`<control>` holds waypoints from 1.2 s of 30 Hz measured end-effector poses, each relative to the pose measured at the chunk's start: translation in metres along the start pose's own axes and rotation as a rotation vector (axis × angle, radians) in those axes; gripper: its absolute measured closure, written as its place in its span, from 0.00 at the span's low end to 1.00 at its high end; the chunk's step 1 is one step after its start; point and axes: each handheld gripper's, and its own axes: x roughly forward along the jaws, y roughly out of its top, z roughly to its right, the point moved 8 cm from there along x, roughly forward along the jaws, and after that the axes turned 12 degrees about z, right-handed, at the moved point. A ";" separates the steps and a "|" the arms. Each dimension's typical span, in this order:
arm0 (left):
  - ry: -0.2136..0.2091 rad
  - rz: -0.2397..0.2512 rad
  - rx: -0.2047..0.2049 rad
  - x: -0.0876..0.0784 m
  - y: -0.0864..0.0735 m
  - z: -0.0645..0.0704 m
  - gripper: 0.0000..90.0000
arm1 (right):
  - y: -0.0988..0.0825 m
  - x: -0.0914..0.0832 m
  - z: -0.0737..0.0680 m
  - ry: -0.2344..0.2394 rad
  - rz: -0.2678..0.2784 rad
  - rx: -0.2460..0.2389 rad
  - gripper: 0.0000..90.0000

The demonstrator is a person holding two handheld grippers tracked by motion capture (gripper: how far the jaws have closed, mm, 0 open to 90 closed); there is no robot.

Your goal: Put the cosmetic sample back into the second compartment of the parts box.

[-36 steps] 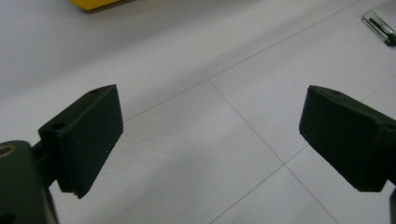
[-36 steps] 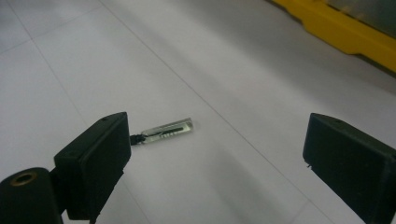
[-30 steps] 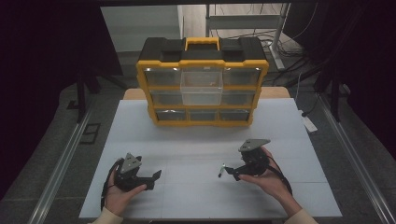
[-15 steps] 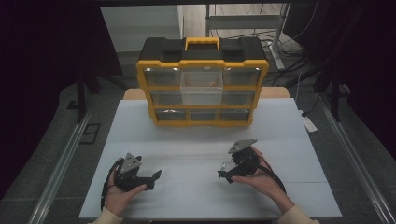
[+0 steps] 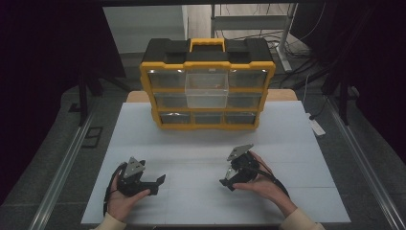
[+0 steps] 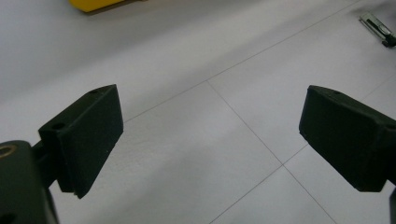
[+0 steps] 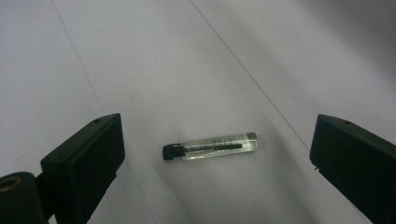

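On the table, high view: we see a white table (image 5: 191, 143), a yellow organizer (image 5: 207, 86) at the back, left gripper (image 5: 155, 184), right gripper (image 5: 229, 183).
Left gripper view: we note jaws wide apart over bare table.
Right gripper view: jaws apart; a small glass vial (image 7: 210, 146) lies flat between them, untouched.

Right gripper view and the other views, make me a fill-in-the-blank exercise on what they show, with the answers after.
1. The small glass vial lies on its ____ on the white table.
2. The vial's cap is ____ in colour.
3. The right gripper is ____, one jaw on each side of the vial.
4. The organizer case has a black top and a ____ frame.

Missing words: side; black; open; yellow
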 end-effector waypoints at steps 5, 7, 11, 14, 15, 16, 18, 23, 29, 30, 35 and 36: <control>0.000 0.002 0.000 0.000 0.000 0.000 0.08 | -0.002 0.005 -0.001 0.001 -0.020 -0.011 0.04; 0.000 0.002 0.000 0.000 0.000 0.000 0.08 | -0.003 0.007 -0.001 0.001 -0.029 -0.016 0.04; 0.000 0.004 -0.001 -0.001 0.000 0.000 0.08 | -0.005 0.009 -0.001 0.006 -0.038 -0.023 0.04; -0.001 0.004 0.000 -0.001 0.001 0.000 0.08 | -0.006 0.011 -0.002 0.009 -0.049 -0.025 0.05; -0.001 0.004 0.000 -0.001 0.001 0.000 0.08 | -0.006 0.012 -0.002 0.011 -0.051 -0.027 0.05; -0.001 0.004 0.001 -0.001 0.001 0.000 0.08 | -0.007 0.012 -0.002 0.014 -0.053 -0.030 0.05; -0.001 0.005 0.001 -0.001 0.001 0.000 0.08 | -0.007 0.013 -0.003 0.018 -0.055 -0.028 0.06; -0.002 0.006 0.001 -0.001 0.001 0.000 0.08 | -0.008 0.013 -0.002 0.018 -0.057 -0.036 0.08; -0.002 0.008 0.001 -0.002 0.001 0.000 0.08 | -0.008 0.012 -0.001 0.031 -0.049 -0.065 0.14; -0.001 0.009 0.002 -0.002 0.001 0.000 0.08 | -0.008 0.011 -0.002 0.028 -0.052 -0.062 0.15; -0.002 0.010 0.002 -0.002 0.001 0.000 0.08 | -0.007 0.010 -0.003 0.037 -0.046 -0.072 0.23; -0.002 0.010 0.002 -0.002 0.001 0.000 0.08 | -0.007 0.009 -0.004 0.037 -0.044 -0.072 0.25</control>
